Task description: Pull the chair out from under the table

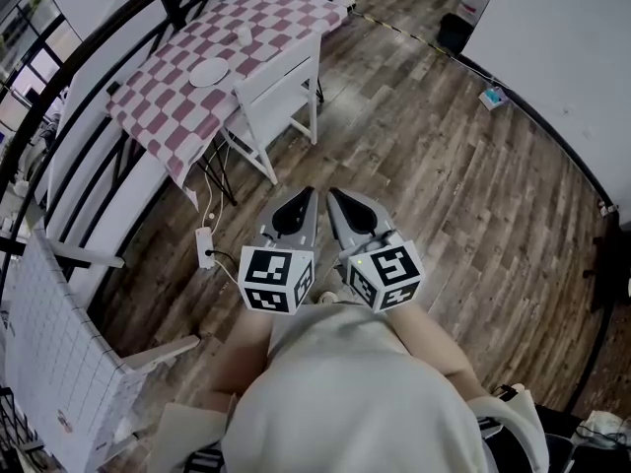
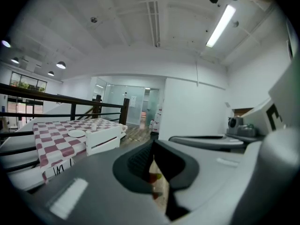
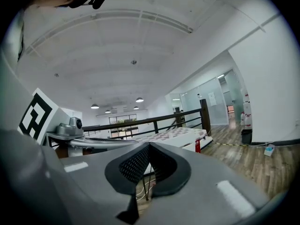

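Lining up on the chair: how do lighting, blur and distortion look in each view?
Head view: evenly lit and sharp on the white chair and checked table, railing bowed by the lens. Left gripper view: ceiling strip light glares, chair small but clear. Right gripper view: heavy fisheye, dark corners.

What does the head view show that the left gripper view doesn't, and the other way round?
Only the head view: the person's body, a power strip on the floor, and a white grid panel.
Only the left gripper view: the ceiling with a strip light, and glass walls far back.
Both: the checked table, the white chair tucked against it, and a plate on the table.
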Motion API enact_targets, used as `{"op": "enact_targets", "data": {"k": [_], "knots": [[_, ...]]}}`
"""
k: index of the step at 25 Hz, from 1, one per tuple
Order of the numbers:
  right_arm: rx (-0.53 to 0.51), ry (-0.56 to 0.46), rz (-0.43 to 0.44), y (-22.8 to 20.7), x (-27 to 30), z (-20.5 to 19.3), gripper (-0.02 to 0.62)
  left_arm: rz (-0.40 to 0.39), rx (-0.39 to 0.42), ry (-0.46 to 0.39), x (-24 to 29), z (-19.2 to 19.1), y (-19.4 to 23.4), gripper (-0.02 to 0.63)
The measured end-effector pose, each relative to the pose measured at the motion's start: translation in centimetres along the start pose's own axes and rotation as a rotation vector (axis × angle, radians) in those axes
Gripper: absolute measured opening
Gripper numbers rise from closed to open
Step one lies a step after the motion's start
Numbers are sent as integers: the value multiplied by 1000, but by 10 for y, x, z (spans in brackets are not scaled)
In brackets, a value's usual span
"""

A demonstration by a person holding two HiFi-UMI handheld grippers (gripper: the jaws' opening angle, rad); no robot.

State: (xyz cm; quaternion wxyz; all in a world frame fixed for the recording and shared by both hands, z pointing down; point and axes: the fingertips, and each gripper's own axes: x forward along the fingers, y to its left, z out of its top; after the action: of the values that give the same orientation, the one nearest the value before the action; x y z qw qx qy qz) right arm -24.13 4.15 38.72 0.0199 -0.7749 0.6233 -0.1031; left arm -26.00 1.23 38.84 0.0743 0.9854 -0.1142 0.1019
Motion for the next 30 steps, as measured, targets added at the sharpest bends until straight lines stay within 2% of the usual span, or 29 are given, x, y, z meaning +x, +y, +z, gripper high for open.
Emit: {"op": "enact_targets", "data": {"k": [5,15,24,30], "knots": [[11,40,-24,-3,-1,-10,-3,13,-3,18,-4,-7,-2,11],[11,49,-36,-11,13,-14,-3,43,-11,40,11,-13,20,11],[29,65,-69,-56,34,-9,-3,36,-30,14,63,3,30,11],[40,74,-80,-89,65,-6,-3,34,-48,28,100,5,45,11]]}}
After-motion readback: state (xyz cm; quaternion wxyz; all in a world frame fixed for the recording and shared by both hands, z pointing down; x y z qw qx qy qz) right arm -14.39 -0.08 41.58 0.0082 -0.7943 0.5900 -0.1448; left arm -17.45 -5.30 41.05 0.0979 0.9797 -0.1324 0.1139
